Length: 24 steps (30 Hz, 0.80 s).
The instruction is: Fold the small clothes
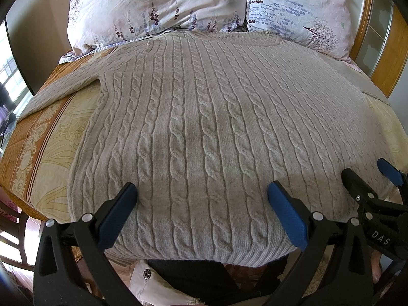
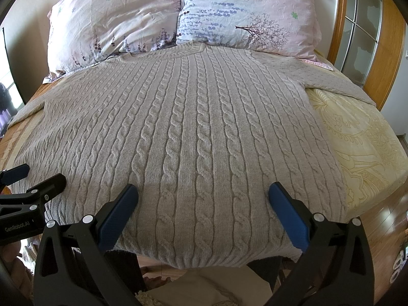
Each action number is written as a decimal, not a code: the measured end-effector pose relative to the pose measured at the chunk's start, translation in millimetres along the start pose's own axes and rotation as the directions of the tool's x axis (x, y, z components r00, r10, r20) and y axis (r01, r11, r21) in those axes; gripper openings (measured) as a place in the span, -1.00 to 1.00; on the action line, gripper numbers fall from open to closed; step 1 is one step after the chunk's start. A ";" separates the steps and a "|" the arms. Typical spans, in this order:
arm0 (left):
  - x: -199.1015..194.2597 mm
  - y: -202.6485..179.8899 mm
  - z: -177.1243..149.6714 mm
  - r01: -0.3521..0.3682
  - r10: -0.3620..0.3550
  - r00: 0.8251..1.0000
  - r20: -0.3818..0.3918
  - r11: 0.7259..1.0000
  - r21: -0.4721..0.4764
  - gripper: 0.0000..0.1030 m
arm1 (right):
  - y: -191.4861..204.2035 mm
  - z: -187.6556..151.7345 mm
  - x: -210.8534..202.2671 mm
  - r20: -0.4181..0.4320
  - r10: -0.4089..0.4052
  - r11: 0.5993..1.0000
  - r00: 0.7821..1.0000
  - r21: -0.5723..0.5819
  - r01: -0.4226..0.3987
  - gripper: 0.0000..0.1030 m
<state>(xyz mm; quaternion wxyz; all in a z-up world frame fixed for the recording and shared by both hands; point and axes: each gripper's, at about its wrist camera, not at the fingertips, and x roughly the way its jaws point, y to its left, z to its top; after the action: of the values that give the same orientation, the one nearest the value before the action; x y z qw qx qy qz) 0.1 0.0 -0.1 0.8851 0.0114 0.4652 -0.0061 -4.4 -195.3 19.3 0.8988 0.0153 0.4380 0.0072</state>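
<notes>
We see a grey cable-knit sweater (image 1: pixel 204 117) spread flat and face up on the bed (image 1: pixel 46 153), its collar (image 2: pixel 190 48) at the far end touching two floral pillows (image 1: pixel 158 7). One sleeve (image 1: pixel 58 89) runs out to the left edge of the bed, the other sleeve (image 2: pixel 339 79) angles off to the right over the cream and orange cover. The hem hangs just over the near edge of the bed.

Our left gripper (image 1: pixel 201 193) hovers over the hem on the left half of the sweater, its blue-padded fingers (image 1: pixel 287 214) spread wide with nothing between them but the knit below. Our right gripper (image 2: pixel 204 193) sits the same way just beside it on the right half, jaws wide apart and empty. We cannot tell whether either one's tips touch the fabric. Each gripper shows at the edge of the other's view
</notes>
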 end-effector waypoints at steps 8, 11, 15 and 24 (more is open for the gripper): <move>0.0 0.0 0.0 0.000 0.000 1.000 0.000 1.000 0.000 0.97 | 0.0 0.2 0.0 0.000 0.000 1.000 1.000 0.000 0.000 0.97; 0.0 0.0 0.0 0.000 0.000 1.000 0.000 1.000 0.000 0.97 | 0.1 0.1 0.1 -0.002 -0.001 1.000 1.000 0.001 0.001 0.97; 0.1 0.0 0.1 0.001 -0.001 1.000 -0.002 1.000 0.001 0.97 | 0.1 0.3 0.4 -0.004 0.000 1.000 1.000 0.000 0.000 0.97; 2.2 0.4 6.3 0.013 -0.012 0.999 -0.043 1.000 0.020 0.97 | -5.9 -2.0 11.6 0.010 0.085 0.992 0.996 -0.097 -0.084 0.97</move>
<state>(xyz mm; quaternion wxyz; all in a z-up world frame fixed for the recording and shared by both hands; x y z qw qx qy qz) 6.5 0.3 1.6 0.8748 0.0175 0.4840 -0.0160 1.2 -200.9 8.7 0.9005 -0.0094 0.4298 0.0660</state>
